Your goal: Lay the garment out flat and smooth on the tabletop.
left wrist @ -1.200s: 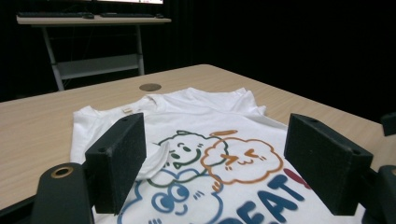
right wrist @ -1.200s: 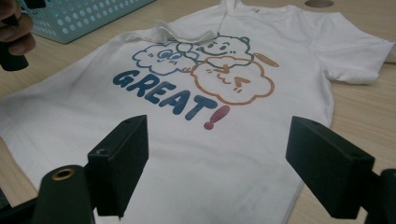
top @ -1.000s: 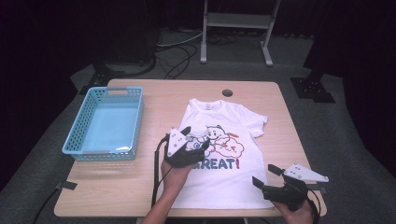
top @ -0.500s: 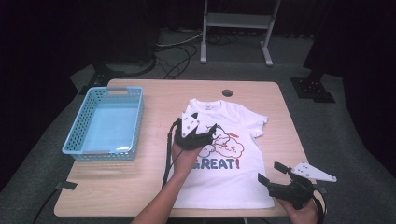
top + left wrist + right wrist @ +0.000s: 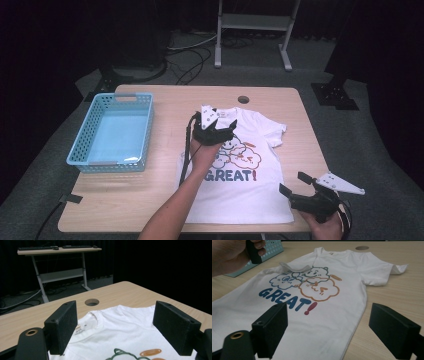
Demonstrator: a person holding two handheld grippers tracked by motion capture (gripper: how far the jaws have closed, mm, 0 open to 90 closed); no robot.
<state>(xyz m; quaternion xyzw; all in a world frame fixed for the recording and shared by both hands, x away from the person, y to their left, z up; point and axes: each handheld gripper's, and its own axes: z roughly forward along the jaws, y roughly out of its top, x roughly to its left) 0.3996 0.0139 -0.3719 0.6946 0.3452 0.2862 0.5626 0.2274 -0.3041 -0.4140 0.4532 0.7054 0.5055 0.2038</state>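
Note:
A white T-shirt (image 5: 240, 192) printed with cartoon clouds and "GREAT!" lies flat on the wooden table (image 5: 150, 200), collar at the far end. My left gripper (image 5: 216, 124) hovers open over the shirt's chest, just short of the collar (image 5: 92, 320). In the left gripper view the left gripper (image 5: 115, 327) has only shirt (image 5: 130, 335) below its wide gap. My right gripper (image 5: 294, 183) is open by the shirt's near right hem. Its jaws have just been opening, and in the right gripper view the right gripper (image 5: 329, 327) has nothing pinched between them. The shirt (image 5: 324, 305) spreads out ahead of it.
An empty blue basket (image 5: 112, 132) stands on the table's left side. A round cable hole (image 5: 243, 99) sits near the far edge, beyond the collar. A white desk frame (image 5: 252, 22) stands on the floor behind the table. The shirt's left sleeve (image 5: 292, 266) is folded inward.
My left gripper has travelled away from the person, from over the print up toward the collar. The right gripper has stayed near the lower right hem, jaws a little wider.

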